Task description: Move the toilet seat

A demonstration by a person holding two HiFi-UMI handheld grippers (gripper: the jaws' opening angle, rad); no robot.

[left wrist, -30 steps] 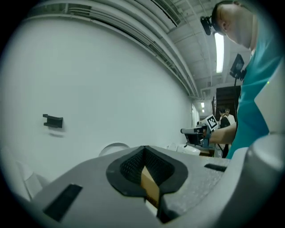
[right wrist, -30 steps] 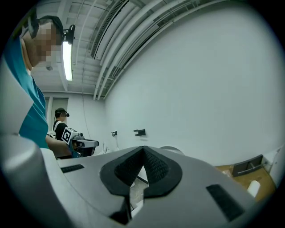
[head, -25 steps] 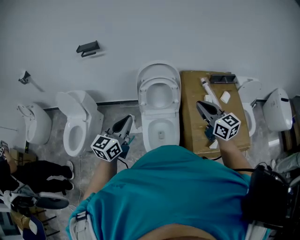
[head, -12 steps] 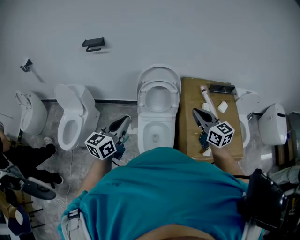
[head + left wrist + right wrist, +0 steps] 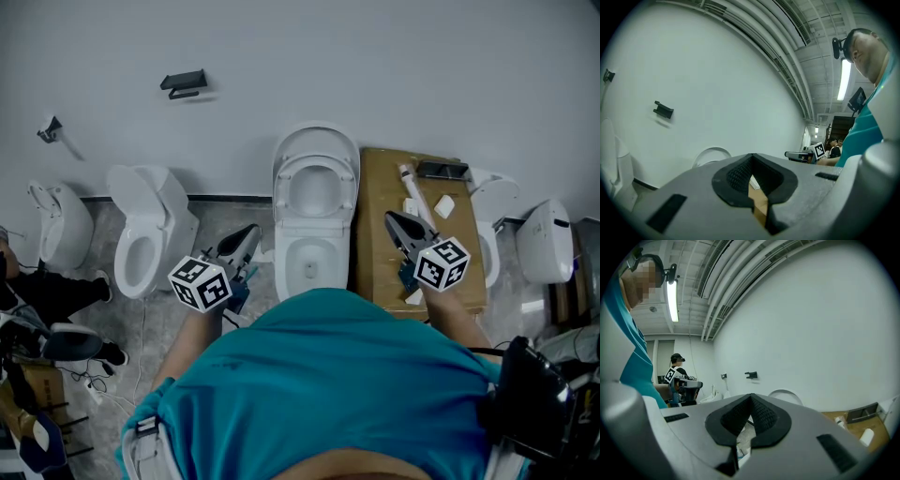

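**Seat stands up, both claws idle in front of it**

The toilet seat (image 5: 285, 192) stands raised with its lid against the wall, above the open bowl (image 5: 314, 246) of the middle toilet, exactly as it stood a second ago. It hasn't shifted at all. What changes is small: the picture drifts a little, and the left claw (image 5: 249, 232) and right claw (image 5: 393, 219) barely stir. Both are pressed together on nothing. One hangs on each side of the bowl, well short of the seat, and the right one hovers over the brown cardboard box (image 5: 375, 262). So no progress shows in this second. My read is that an upright seat fits either a lift just finished or a lowering still ahead. As for writing, only the square marker patterns on the cubes show, and no brand or label is legible.
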